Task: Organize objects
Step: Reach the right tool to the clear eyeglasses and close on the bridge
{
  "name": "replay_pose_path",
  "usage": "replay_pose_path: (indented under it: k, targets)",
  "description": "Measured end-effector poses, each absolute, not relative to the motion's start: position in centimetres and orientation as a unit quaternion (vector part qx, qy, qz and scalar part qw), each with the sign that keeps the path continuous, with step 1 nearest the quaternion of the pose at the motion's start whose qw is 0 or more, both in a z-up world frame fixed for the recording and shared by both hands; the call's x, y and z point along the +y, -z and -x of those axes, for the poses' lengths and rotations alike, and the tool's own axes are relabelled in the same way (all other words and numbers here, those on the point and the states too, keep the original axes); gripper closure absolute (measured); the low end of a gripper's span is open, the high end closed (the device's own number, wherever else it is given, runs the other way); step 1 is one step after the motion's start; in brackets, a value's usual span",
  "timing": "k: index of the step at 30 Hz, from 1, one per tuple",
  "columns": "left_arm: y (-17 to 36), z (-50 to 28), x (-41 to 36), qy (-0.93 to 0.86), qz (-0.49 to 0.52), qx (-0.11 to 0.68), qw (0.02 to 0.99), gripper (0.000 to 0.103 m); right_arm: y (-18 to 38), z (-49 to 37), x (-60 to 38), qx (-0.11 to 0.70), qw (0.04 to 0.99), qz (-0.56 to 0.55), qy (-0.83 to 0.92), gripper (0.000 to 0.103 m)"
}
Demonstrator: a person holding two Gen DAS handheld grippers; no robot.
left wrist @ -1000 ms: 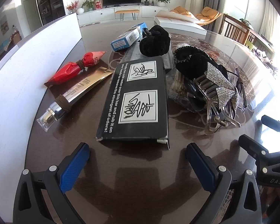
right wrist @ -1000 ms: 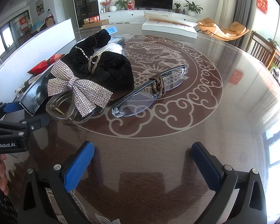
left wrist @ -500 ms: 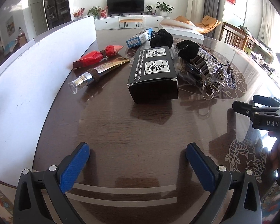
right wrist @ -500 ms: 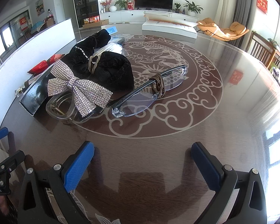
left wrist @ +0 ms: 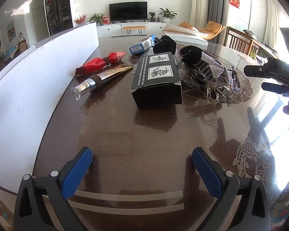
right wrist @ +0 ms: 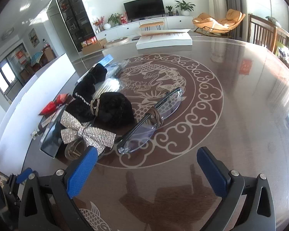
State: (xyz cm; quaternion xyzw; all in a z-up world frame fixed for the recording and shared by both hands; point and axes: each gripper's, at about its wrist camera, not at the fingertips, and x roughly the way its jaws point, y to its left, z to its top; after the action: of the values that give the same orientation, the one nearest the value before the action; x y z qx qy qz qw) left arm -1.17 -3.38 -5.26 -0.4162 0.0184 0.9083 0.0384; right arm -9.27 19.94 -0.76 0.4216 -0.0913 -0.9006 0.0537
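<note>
On glossy dark table (left wrist: pixel 125 138), living room behind

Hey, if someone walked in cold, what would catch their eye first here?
Probably the sparkly silver rhinestone bow hair clip, lying against the fuzzy black scrunchie just ahead of the right tongs. Beside it, folded clear-lens glasses bound with a brown band rest on the table's dragon medallion.

Black box (right wrist: pixel 53 134) mostly hidden behind bow clip (right wrist: pixel 86 132)

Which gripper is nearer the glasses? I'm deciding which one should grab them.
Right. The glasses lie just ahead of the right gripper; the left gripper sits behind the black box.
</note>
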Motion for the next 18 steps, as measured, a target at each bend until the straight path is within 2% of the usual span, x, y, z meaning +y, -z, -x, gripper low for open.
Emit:
replay_pose_path:
  k: [1,3,5,7,9,11,13,14,18]
  targets:
    - [5.3,1.2,-3.4,-0.908,0.416,0.019,0.039,0.000,0.3,10.4,20.3,-0.106,0.042,-0.425,0.898,0.003]
    - [5.3,1.4,-3.4,-0.909,0.415,0.019,0.040,0.000,0.1,12.8,20.7,-0.128,0.030,-0.442,0.887,0.016]
    - [5.3,1.4,-3.3,-0.909,0.414,0.020,0.041,0.000,1.1,15.1,20.5,-0.134,0.016,-0.475,0.869,0.035]
    - [5.3,1.4,-3.3,-0.909,0.413,0.020,0.041,0.000,2.1,16.4,20.3,-0.141,0.007,-0.498,0.855,0.042]
    - [5.3,1.3,-3.3,-0.910,0.412,0.020,0.041,0.000,2.6,16.6,19.8,-0.125,0.002,-0.500,0.857,0.047]
    - [5.3,1.2,-3.3,-0.910,0.412,0.020,0.041,0.000,2.8,16.5,19.0,-0.088,0.009,-0.499,0.862,0.064]
    - [5.3,1.3,-3.3,-0.910,0.412,0.020,0.041,0.000,2.9,15.7,18.6,-0.060,0.015,-0.494,0.867,0.075]
    - [5.3,1.3,-3.3,-0.910,0.412,0.020,0.041,0.000,2.9,15.2,18.5,-0.050,0.016,-0.492,0.869,0.079]
    - [5.4,1.3,-3.2,-0.910,0.412,0.020,0.042,0.000,2.9,12.5,19.3,-0.024,0.017,-0.482,0.876,0.080]
